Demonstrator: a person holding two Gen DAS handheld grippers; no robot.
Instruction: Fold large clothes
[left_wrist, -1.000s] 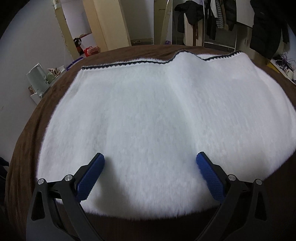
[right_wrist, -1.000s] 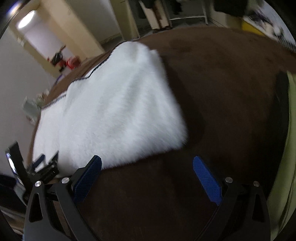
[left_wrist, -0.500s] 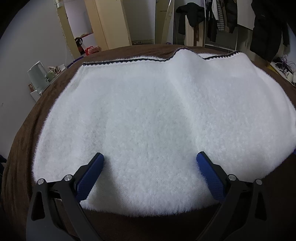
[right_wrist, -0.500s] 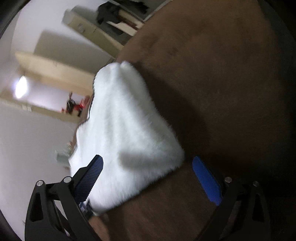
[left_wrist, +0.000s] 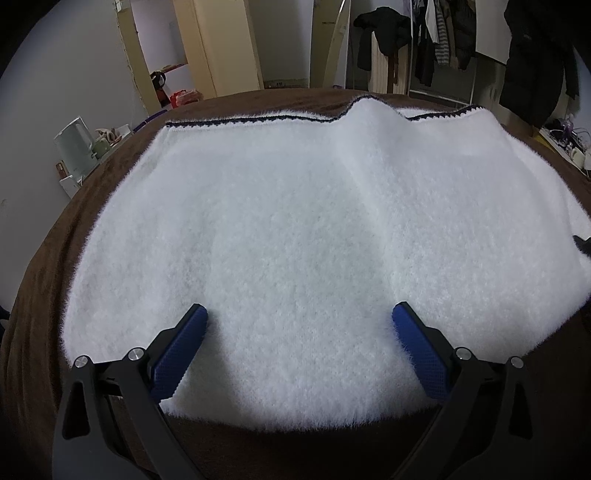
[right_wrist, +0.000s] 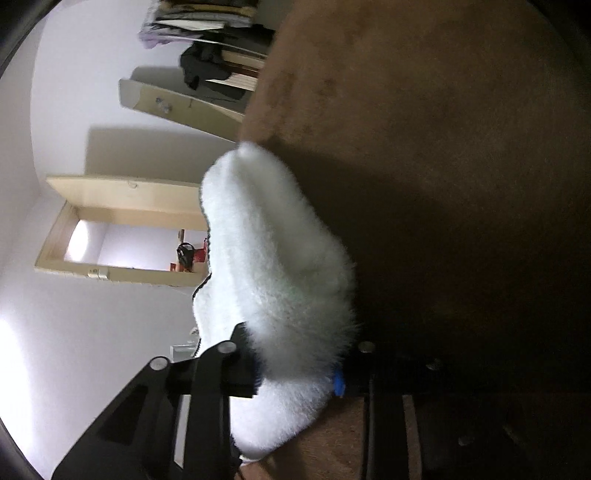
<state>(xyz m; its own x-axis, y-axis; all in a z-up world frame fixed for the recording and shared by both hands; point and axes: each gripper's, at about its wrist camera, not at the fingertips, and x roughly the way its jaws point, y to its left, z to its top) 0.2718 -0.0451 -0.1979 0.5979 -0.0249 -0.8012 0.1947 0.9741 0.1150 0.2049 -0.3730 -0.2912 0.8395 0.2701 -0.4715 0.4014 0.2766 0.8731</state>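
A large white fluffy garment (left_wrist: 303, 236) with dark trim along its far edge lies spread on a brown bed cover (left_wrist: 44, 266). My left gripper (left_wrist: 299, 317) hovers over the garment's near edge, open, its blue pads wide apart with nothing pinched. In the right wrist view the picture is rolled sideways. My right gripper (right_wrist: 295, 373) is closing on the near corner of the white garment (right_wrist: 273, 266); the fluffy cloth bunches between the jaws and its pads press into it, mostly hidden by the pile.
A pale kettle (left_wrist: 75, 147) and small items stand on a low stand left of the bed. Wardrobe doors (left_wrist: 218, 48) and hanging dark coats (left_wrist: 535, 55) line the far wall. Brown cover (right_wrist: 461, 184) stretches beyond the garment's right side.
The right gripper rolled sideways, dropped to the garment's corner and closed from wide open onto the cloth. The left gripper stayed in place, open.
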